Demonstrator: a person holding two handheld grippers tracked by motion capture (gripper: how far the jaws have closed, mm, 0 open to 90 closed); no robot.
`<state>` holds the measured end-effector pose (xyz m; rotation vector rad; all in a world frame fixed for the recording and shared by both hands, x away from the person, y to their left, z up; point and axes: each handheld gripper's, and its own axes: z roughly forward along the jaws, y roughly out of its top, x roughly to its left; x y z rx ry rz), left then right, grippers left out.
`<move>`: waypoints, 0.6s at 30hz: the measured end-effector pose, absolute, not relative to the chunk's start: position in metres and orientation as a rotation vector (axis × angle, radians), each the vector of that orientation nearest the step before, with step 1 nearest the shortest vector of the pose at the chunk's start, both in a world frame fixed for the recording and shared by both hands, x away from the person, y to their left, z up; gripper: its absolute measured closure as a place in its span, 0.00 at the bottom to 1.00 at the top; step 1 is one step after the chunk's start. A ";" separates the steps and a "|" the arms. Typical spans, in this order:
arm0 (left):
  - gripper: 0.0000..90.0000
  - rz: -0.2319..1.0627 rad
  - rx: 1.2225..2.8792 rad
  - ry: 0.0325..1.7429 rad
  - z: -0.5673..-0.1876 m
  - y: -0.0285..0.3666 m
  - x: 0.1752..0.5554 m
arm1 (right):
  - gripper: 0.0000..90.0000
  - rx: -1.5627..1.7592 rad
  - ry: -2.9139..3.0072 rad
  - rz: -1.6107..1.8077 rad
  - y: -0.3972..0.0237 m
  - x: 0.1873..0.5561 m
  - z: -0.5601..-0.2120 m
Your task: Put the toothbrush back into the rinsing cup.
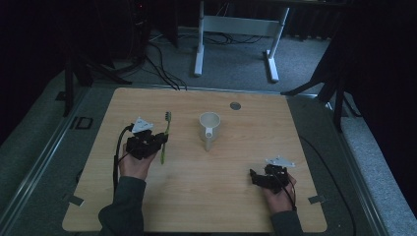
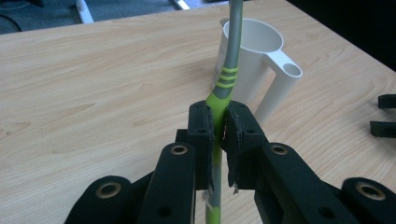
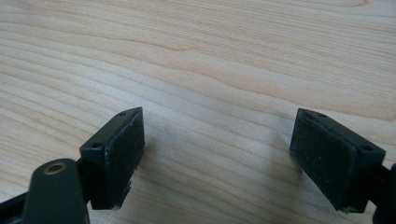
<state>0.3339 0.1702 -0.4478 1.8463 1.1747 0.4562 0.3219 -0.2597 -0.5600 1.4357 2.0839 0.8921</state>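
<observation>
On the wooden table [image 1: 196, 196], the left gripper [image 1: 160, 140] at nine o'clock has its jaws clamped on one green toothbrush [image 1: 165, 135], well inside the left edge. One white cup [image 1: 210, 129] stands at the centre, apart from the toothbrush, bare wood all round. The right gripper [image 1: 253, 177], jaws wide apart over bare wood, rests at four o'clock. Beyond is grey carpet [image 1: 236, 59].

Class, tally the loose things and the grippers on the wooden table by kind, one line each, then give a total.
Toothbrush, green and grey, clamped in the left gripper: 1
White cup with a handle: 1
Grippers, left and right gripper: 2
Total: 4
</observation>
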 end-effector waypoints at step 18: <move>0.90 0.518 1.794 1.118 -0.448 0.166 0.334 | 0.20 1.436 2.083 0.892 -0.260 0.322 -0.560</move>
